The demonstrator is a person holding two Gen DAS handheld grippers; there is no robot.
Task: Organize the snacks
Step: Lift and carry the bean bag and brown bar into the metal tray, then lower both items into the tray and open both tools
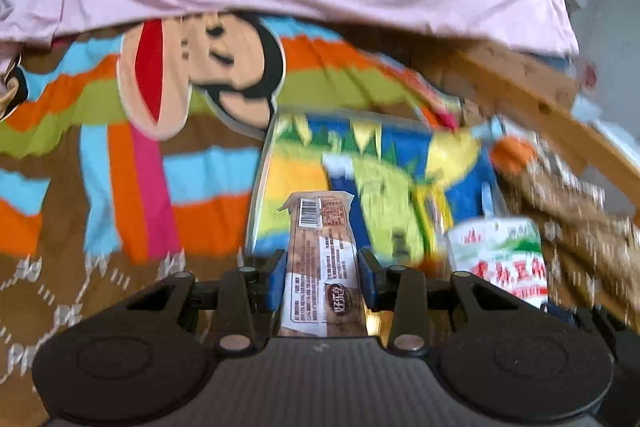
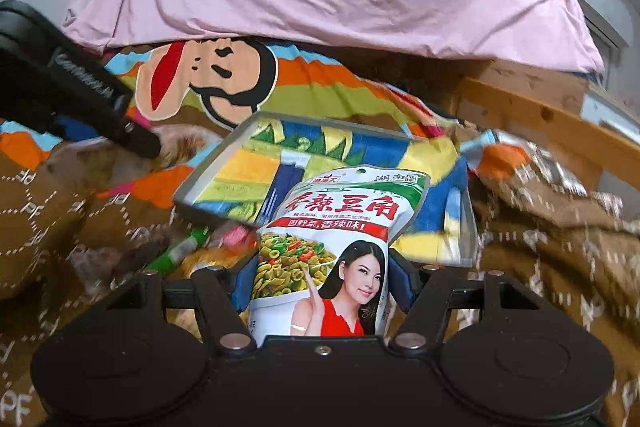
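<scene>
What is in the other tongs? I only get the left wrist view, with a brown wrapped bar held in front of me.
Observer: The right tongs are shut on a white and green pouch of spicy beans, with a woman in red printed on it.
Operator: Anything lying below that I can't see?
Observer: Yes, a green and white tube-shaped snack lies on the brown blanket, left of the pouch.
Operator: Where is my own tool from over there?
Observer: The left tongs' black body shows at the upper left, above the blanket.
</scene>
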